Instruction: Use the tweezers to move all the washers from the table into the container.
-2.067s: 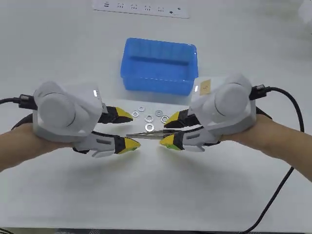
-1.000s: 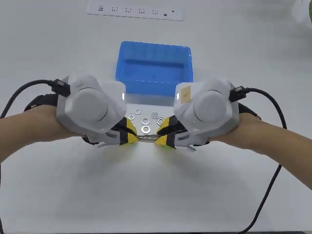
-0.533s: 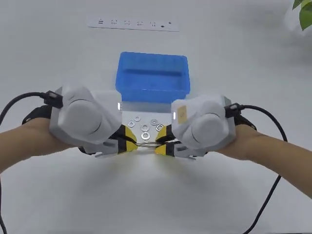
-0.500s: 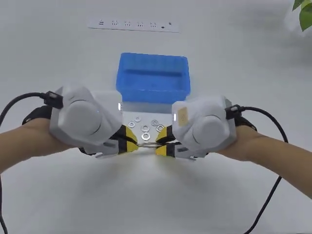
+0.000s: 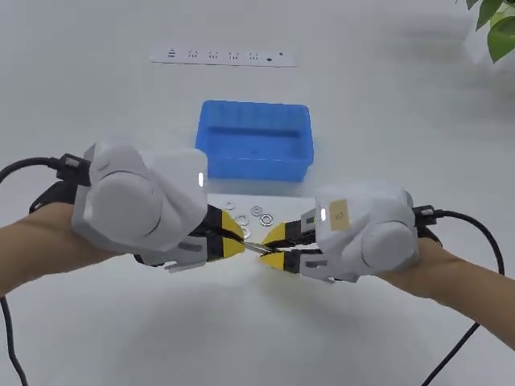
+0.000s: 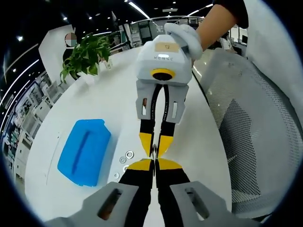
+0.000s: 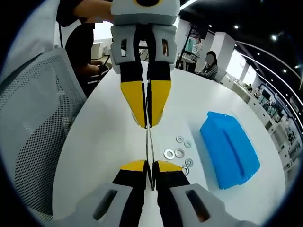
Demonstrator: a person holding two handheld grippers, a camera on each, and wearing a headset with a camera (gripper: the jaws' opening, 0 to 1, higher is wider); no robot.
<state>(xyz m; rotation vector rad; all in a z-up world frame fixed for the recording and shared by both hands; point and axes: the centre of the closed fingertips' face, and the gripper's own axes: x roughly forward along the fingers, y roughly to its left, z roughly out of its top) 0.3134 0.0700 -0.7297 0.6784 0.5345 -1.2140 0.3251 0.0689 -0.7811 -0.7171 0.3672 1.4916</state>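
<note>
**Head view.** The left claw (image 5: 228,244) and right claw (image 5: 278,246) meet tip to tip over the bench (image 5: 378,112), with the tweezers (image 5: 257,248) bridging the small gap between them. The yellow tips of each claw are drawn in close on the thin metal. The washers (image 5: 256,212) lie in a loose cluster on the bench, just beyond the claw tips and just in front of the blue container (image 5: 256,166). The part of the container's floor that shows looks bare. A power strip (image 5: 223,56) lies well behind it, and a plant (image 5: 492,24) sits at the far right corner.

Progress (a judgement): no washer has been transferred. The tweezers are being set up between the two claws and every pick is left to do.

**Left gripper view.** The left claw's jaws are pinched almost together on one end of the tweezers (image 6: 155,151). The right claw (image 6: 155,141) faces it, pinched on the other end. Container (image 6: 84,151) and washers (image 6: 127,156) lie off to one side. A mesh chair (image 6: 241,118) stands beyond the bench edge.

**Right gripper view.** The right claw (image 7: 149,166) is closed on the tweezers (image 7: 148,139), and the left claw (image 7: 147,109) opposite is likewise closed. The washers (image 7: 177,152) lie between the tweezers and the container (image 7: 229,149).

**Unclear.**
- An exact washer count, since the claw bodies cover the near edge of the cluster in the head view.
- The container floor behind its near wall.
- Which end of the tweezers is the tip.
- Whether the tweezer arms are squeezed shut.
</note>
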